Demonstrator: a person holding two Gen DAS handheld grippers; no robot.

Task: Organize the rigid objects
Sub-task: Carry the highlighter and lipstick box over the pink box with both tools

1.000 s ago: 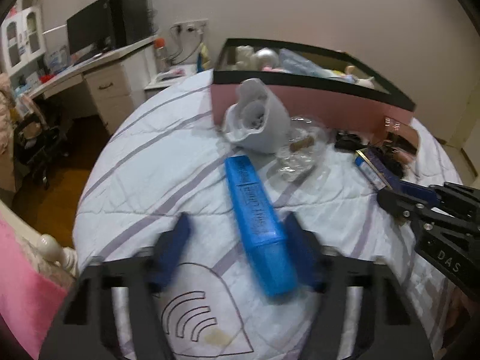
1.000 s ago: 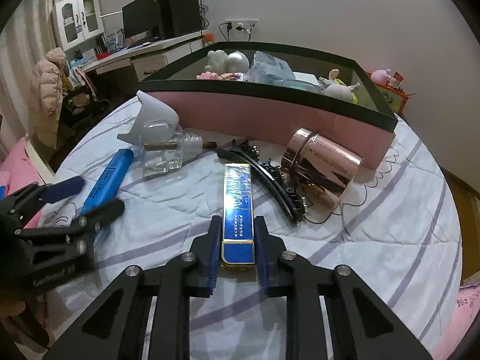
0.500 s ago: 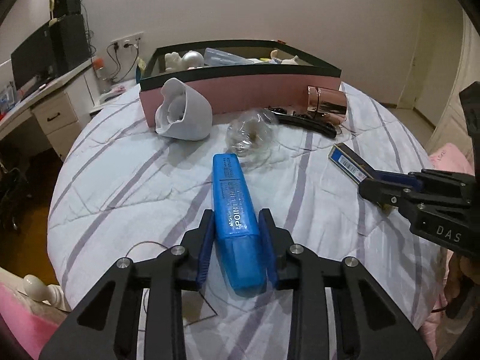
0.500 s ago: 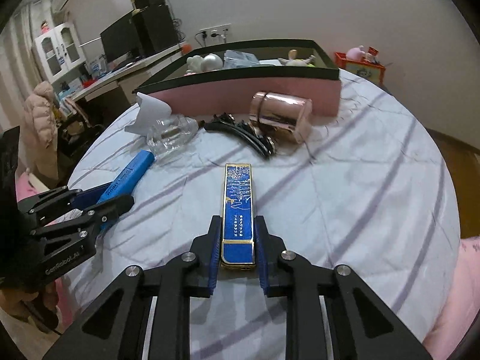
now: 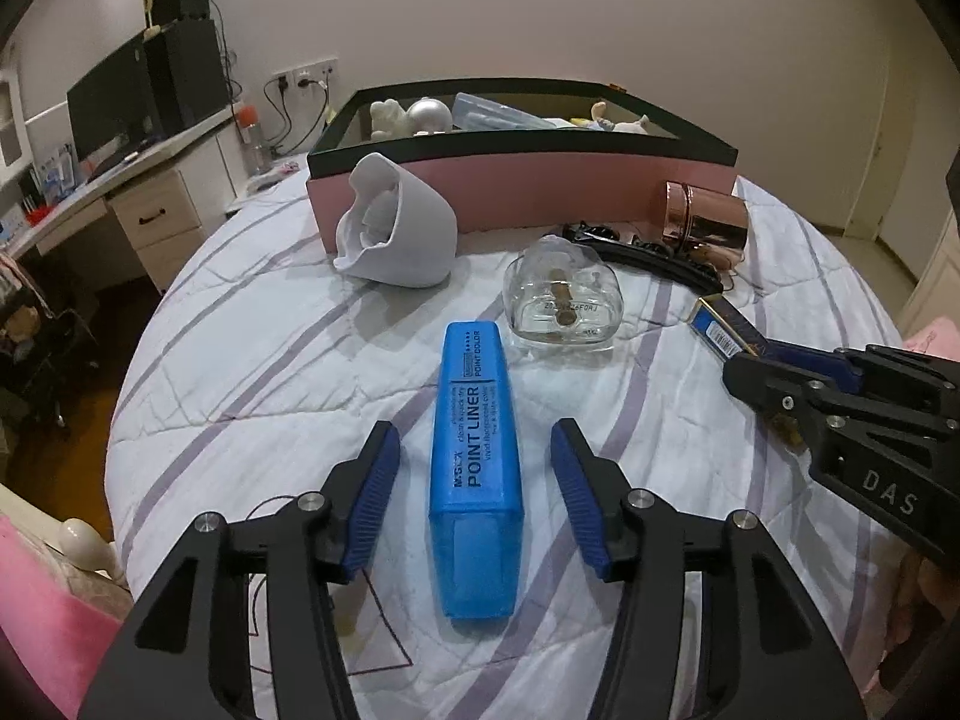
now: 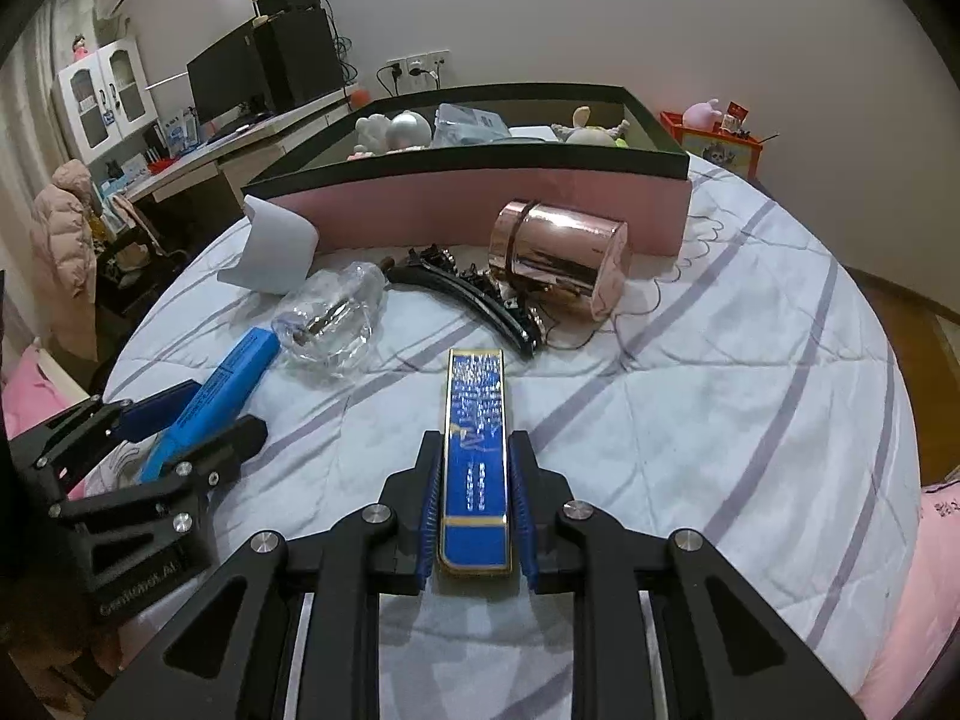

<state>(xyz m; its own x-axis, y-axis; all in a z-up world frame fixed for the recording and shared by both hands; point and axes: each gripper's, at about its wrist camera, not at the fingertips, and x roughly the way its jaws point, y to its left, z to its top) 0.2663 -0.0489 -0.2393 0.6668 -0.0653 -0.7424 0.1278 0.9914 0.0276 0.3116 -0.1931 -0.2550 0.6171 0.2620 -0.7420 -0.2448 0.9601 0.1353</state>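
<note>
Two grips half a second ago, one now: my left gripper (image 5: 474, 480) is opening, pads clear of the blue highlighter (image 5: 474, 456) lying on the bedspread (image 5: 252, 360). My right gripper (image 6: 474, 498) stays clamped on the blue-gold case (image 6: 475, 450). Highlighter needs regrasping for the pink box (image 5: 540, 204).

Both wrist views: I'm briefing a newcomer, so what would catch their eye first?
Probably the bright blue highlighter lying on the striped bedspread between the left gripper's opening jaws, its pads clear of it. Next, the right gripper shut on a blue-and-gold slim box. Behind them lies a shiny rose-gold canister on its side before the pink storage box.
</note>
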